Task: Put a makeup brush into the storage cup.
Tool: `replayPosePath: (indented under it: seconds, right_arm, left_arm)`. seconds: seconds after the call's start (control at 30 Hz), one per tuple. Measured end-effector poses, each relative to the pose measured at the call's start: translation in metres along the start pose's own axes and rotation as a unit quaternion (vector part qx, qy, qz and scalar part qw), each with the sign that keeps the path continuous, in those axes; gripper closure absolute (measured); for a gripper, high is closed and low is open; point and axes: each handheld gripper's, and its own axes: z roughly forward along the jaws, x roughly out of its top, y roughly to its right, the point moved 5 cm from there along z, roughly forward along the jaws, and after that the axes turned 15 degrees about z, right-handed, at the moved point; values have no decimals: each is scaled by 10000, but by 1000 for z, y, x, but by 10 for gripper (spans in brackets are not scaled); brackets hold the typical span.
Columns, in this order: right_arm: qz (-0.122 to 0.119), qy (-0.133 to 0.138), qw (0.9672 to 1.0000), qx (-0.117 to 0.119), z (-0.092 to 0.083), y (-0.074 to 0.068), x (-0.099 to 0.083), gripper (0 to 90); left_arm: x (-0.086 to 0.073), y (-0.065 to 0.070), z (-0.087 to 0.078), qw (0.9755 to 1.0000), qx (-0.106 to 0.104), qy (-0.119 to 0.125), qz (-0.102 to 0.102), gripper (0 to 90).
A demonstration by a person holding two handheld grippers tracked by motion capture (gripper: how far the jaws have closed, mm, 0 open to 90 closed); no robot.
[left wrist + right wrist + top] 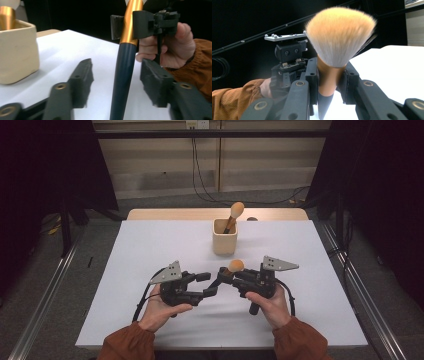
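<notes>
The makeup brush is held above the white table, just on the person's side of the cream holder cup, bristle head up and dark handle sloping down to the left. The right gripper is clamped on its gold ferrule; in the right gripper view both pads press against the ferrule below the bristles. The left gripper has its jaws partly apart around the dark handle, and in the left gripper view neither pad touches it. Judgement: a hand-over from left to right has just completed, with placement into the cup in hand. A second brush already stands in that cup. The next move calls for backing the left gripper clear, then carrying the brush over the cup and lowering it handle-first beside the second brush.
</notes>
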Motion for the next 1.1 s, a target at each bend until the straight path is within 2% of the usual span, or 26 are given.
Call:
replayPosePath:
  seconds: [0.03,0.17,0.33,0.43,0.57,0.7,0.83,0.97,1.03,1.1]
  right_arm:
    - [3,-13,10000,-11,0,1,0,720]
    - [0,-22,9999,-164,-2,3,0,720]
    - [-54,-52,9997,-251,-4,4,1,720]
    - [-95,-97,9994,-316,-6,5,1,719]
    - [-192,-193,9989,-380,-8,5,1,719]
    - [-283,-270,9983,-436,-9,5,1,719]
    - [-342,-318,9976,-519,-12,6,3,719]
    - [-375,-403,9965,-631,-16,8,5,719]
    - [-385,-403,9961,-684,-18,10,7,719]
    - [-447,-419,9949,-805,-20,12,9,719]
  left_arm:
    - [-1,-1,0,10000,65,-30,-54,334]
    - [-3,-2,-4,9995,278,-144,-99,219]
    - [-8,-4,-14,9978,575,-315,-107,98]
    - [-11,-7,-21,9963,734,-416,-164,56]
    - [-14,-9,-29,9941,948,-499,-150,43]
    - [-18,-11,-37,9925,1067,-545,-252,35]
    - [-23,-13,-44,9889,1299,-680,-249,39]
    - [-26,-12,-53,9874,1371,-757,-247,38]
    - [-27,-13,-60,9841,1536,-800,-400,33]
    - [-28,-13,-65,9826,1629,-807,-389,33]
